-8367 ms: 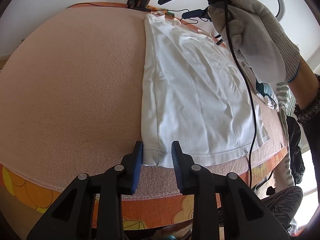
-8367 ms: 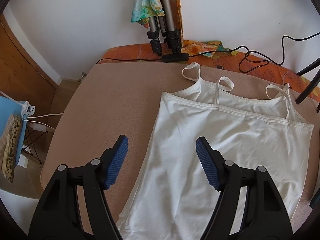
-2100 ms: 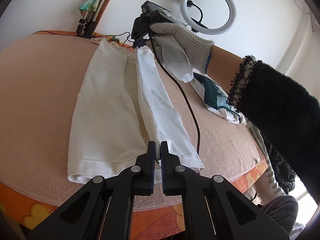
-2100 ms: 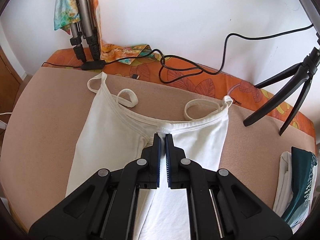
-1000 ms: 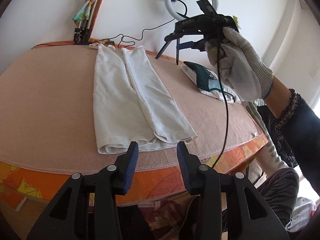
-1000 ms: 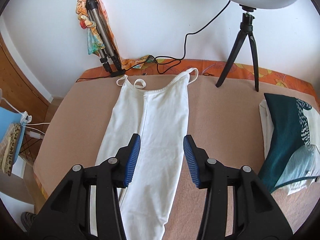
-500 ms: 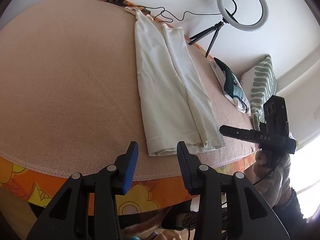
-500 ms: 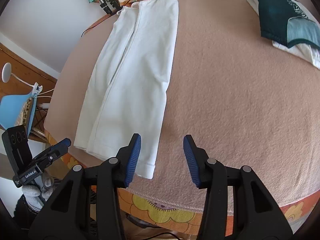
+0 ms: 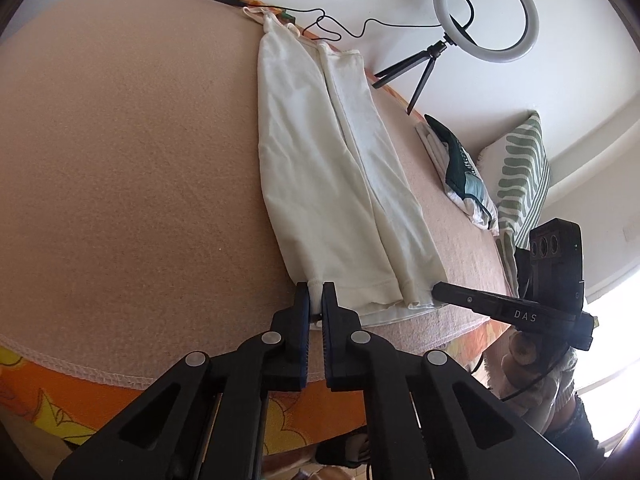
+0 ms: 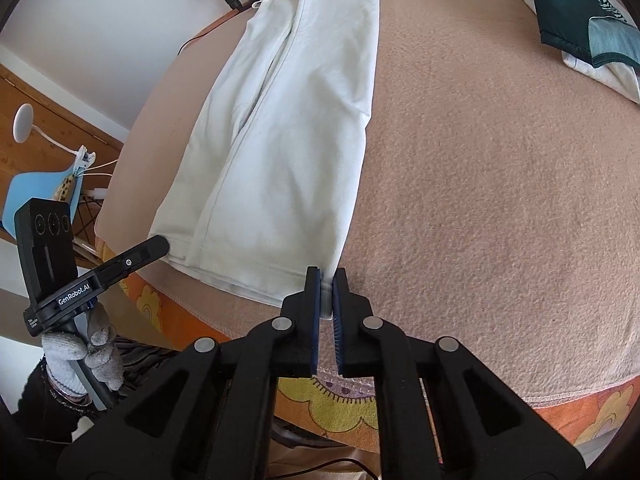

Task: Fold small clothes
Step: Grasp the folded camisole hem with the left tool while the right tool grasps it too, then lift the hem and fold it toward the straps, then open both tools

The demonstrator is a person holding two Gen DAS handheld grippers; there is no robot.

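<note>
A white strappy top [image 9: 332,168] lies lengthwise on the pink blanket, both long sides folded in so it forms a narrow strip, straps at the far end. In the left wrist view my left gripper [image 9: 316,294] is shut on the hem's left corner near the table's front edge. The right gripper's body [image 9: 512,310] reaches in at the hem's other corner. In the right wrist view the white top [image 10: 288,120] runs away from me and my right gripper [image 10: 326,280] is shut on the hem's right corner. The left gripper's finger [image 10: 132,260] meets the opposite corner there.
A folded pile of dark green and white clothes [image 9: 460,168] [image 10: 580,12] lies at the blanket's far right. A ring light on a tripod [image 9: 484,12] stands behind it, a striped cushion [image 9: 520,176] beside it. The blanket [image 10: 500,184] ends at an orange patterned edge [image 9: 60,396] close below both grippers.
Both grippers were open just short of the hem half a second ago; now each has closed on a corner of the hem. The top itself has not shifted.
</note>
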